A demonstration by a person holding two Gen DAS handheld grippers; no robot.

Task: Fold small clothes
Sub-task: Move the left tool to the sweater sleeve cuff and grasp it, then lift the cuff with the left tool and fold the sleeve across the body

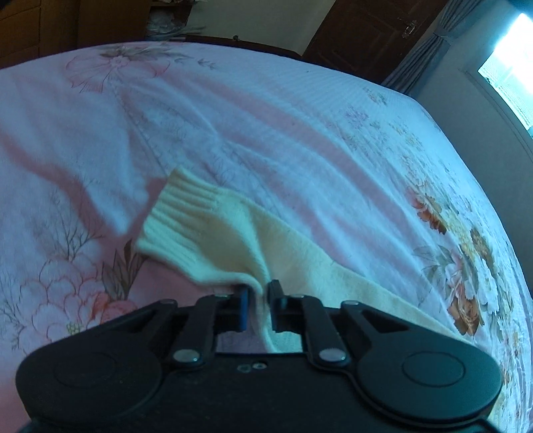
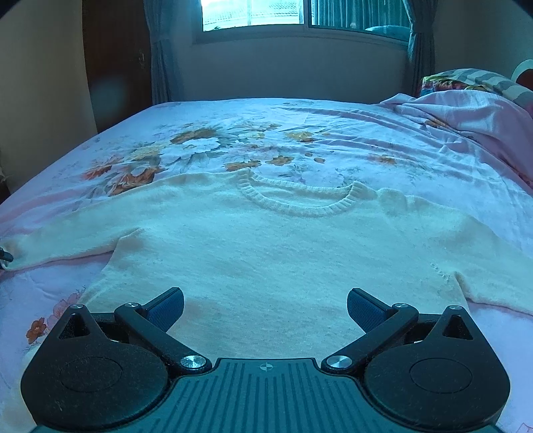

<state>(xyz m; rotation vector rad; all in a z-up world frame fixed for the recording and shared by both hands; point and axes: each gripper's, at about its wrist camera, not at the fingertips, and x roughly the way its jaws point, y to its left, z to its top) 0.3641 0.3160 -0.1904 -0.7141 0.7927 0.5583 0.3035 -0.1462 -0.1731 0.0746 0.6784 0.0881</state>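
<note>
Pinching a sleeve (image 1: 206, 239) of the cream sweater (image 2: 266, 253) low in the frame's centre: left gripper (image 1: 258, 301) clamped on a ridge of knit just behind the ribbed cuff (image 1: 180, 206), pads pressed tight on the fabric. Spread flat on the floral bedspread (image 2: 366, 133), front up, neckline (image 2: 296, 200) toward the window (image 2: 253, 13) at the top of the right wrist view. Right gripper (image 2: 265, 309) poised over the hem at lower centre, jaws wide apart, gripping nothing.

Judged to be the opening fold: sleeve caught, not yet carried across the body. Next move probably calls for lifting the cuff clear and laying it inward over the chest, without dragging the shoulder out of line.

Shown only in the left wrist view: the grip itself, and the cuff lying free on the pink cloth. Shown only in the right wrist view: whole body, neckline, both shoulders, the other sleeve (image 2: 493, 293) running off at lower right, a pillow (image 2: 466, 83) at upper right.
</note>
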